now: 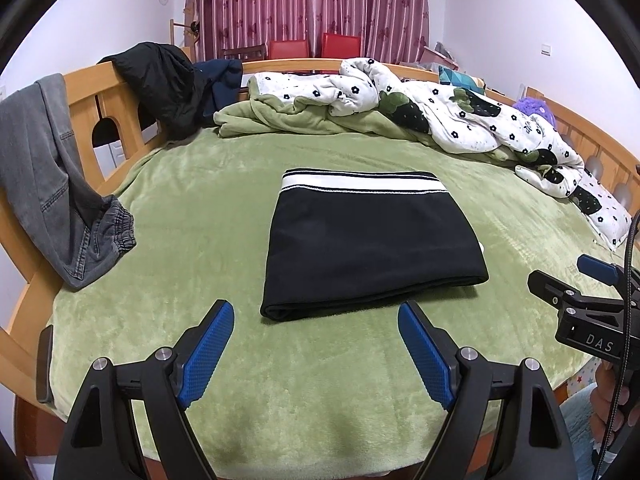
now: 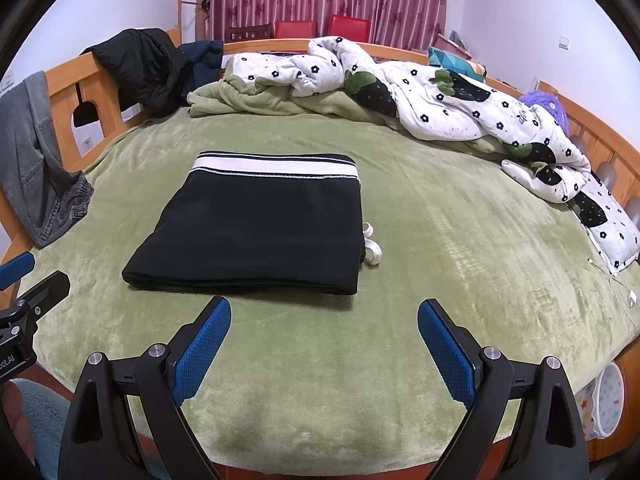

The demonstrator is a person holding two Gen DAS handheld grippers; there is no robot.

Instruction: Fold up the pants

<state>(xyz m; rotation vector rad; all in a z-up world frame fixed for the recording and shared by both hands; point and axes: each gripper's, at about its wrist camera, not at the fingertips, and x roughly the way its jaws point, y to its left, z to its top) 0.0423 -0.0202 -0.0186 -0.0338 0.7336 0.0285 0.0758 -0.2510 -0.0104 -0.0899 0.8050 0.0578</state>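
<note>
Centre frame: pants (image 1: 374, 240), folded flat on green blanket (image 1: 224, 216).
Left gripper (image 1: 316, 328): jaws apart, empty, near pants' edge.
Right gripper (image 2: 324, 324): jaws apart, empty.

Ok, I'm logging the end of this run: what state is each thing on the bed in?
black pants: folded into a flat rectangle, white waistband on the far side
left gripper: open, empty
right gripper: open, empty
grey jeans: draped over the bed rail
flowered quilt: bunched up

Left black gripper with blue pads (image 1: 316, 312) hangs wide open, angled downward; right black gripper with blue pads (image 2: 325, 310) beside it, equally spread, nothing gripped.
</note>
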